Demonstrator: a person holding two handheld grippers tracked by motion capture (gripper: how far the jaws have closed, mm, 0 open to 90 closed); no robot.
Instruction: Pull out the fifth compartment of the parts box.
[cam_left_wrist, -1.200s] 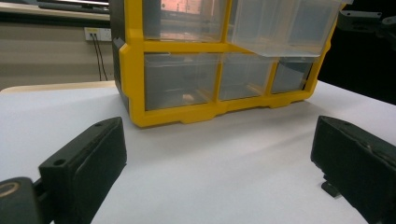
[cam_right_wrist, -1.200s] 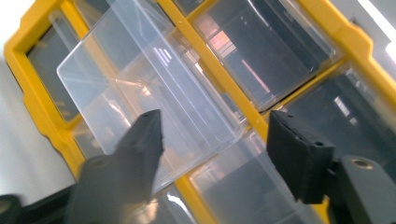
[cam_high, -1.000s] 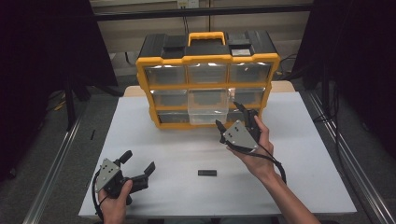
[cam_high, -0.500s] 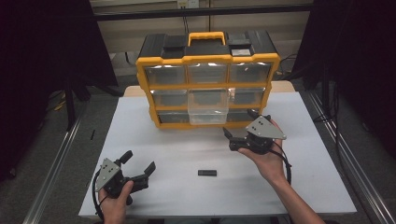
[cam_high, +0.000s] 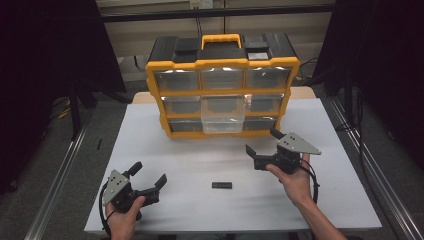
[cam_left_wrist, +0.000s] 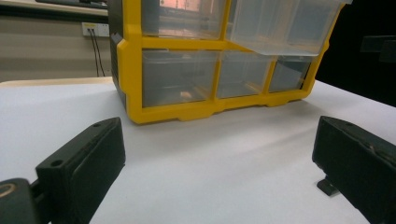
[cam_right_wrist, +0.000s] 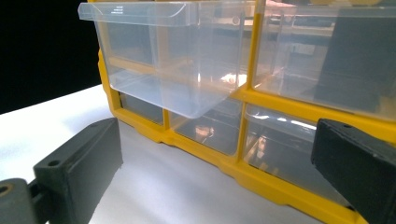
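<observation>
A yellow and black drawer organizer (cam_high: 222, 85) stands at the back of the white table. Its clear middle drawer (cam_high: 222, 114) is pulled out. A small black piece (cam_high: 221, 185) lies on the table in front. My right gripper (cam_high: 263, 141) hovers right of the drawer, pointing at the organizer; its jaws have just been opening and nothing is between them. In the right gripper view the drawer (cam_right_wrist: 163, 56) juts out ahead, apart from the gripper (cam_right_wrist: 215, 172). My left gripper (cam_high: 148, 174) rests open at the near left. Between the left gripper's (cam_left_wrist: 219, 177) jaws is bare table.
The white table (cam_high: 325, 200) has open room on both sides of the black piece, which also lies by the right jaw in the left gripper view (cam_left_wrist: 328, 185). Metal rails (cam_high: 55, 175) run along the table's left and right sides. The surroundings are dark.
My right gripper has drawn back from the pulled-out drawer, moving right, lower and nearer, and its jaws now stand wider. The left gripper has stayed put.
</observation>
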